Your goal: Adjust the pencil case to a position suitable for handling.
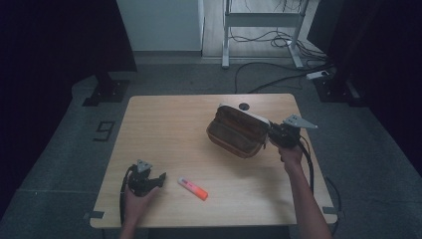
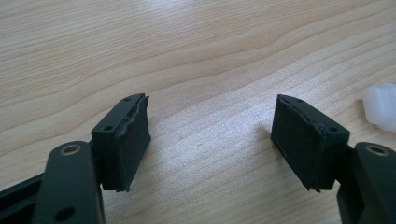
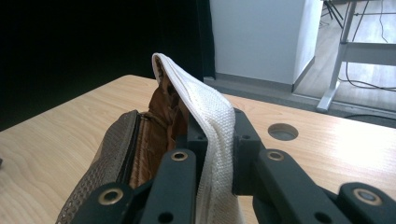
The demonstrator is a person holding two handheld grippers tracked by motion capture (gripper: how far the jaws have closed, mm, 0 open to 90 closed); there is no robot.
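A brown pouch (image 1: 238, 131) with a white side lies open on the wooden table (image 1: 164, 129), right of centre. My right gripper (image 1: 272, 133) is shut on its white fabric edge (image 3: 212, 123) and holds that side lifted; the brown lining (image 3: 159, 116) gapes to the left of the jaws. A white and orange-pink tube (image 1: 193, 188) lies near the front edge. My left gripper (image 1: 160, 180) rests on the table just left of the tube, jaws open with bare wood between the pads (image 2: 125, 140). The tube's white cap (image 2: 380, 106) sits off to the right of them.
A round cable hole (image 1: 243, 106) sits in the table near its far edge, behind the pouch. Beyond the table are a white desk frame (image 1: 259, 30), cables on the floor (image 1: 278, 74) and dark screens at both sides.
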